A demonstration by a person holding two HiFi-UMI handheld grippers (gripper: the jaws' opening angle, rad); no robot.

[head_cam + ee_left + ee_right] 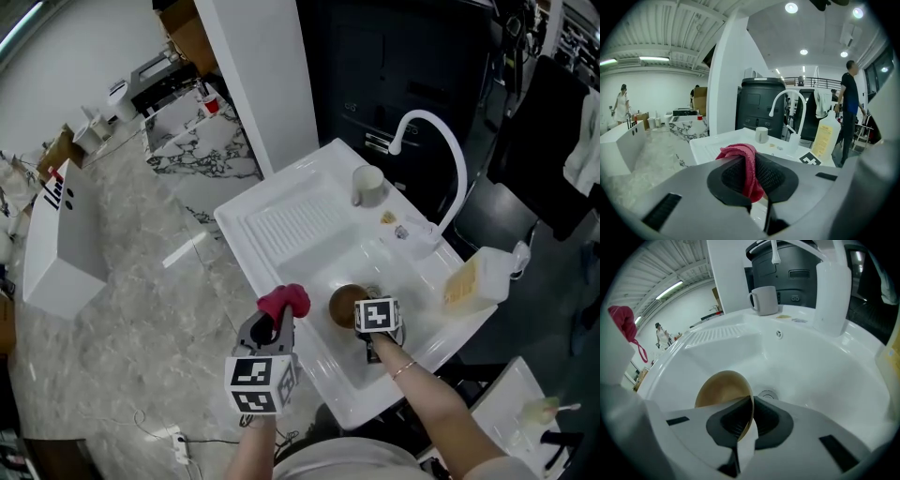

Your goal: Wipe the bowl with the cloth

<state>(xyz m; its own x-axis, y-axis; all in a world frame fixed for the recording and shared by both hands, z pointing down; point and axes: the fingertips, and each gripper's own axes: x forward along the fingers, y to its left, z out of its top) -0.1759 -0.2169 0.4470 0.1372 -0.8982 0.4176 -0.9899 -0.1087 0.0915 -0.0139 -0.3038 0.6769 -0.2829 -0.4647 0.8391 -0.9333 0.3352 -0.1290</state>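
**Bowl pinched, cloth poised, no wipe yet**

Here's the setup over the white sink [281,217]. The right gripper [749,417] has its jaws pressed tight on the rim of the brown bowl [723,386]. One pad sits inside the wall and one outside. The bowl is tipped up on edge down in the basin, close to the drain [767,393], with its hollow turned to the person's left. Whether its lower edge rests on the basin floor, I can't tell.

Over on the other side, the left gripper [751,174] is clamped on the red cloth [739,153]. A fold is nipped between the pads and a bunched wad stands proud above the tips. In the head view that wad hangs at the near rim of the sink, just beside the bowl but apart from it. No contact.

So by my read this is the approach: both items are secured and the wiping itself has not started.

What does the next move call for? The left gripper needs to carry that wad across the small gap and into the bowl's open face. It should lead with the loose bunch of fabric, not the hard jaw tips. The right grip has to hold firm on that thin rim, because a push from the cloth could twist the bowl in the pads. The faucet [441,141] and the mug [367,185] stand well back, out of the way.
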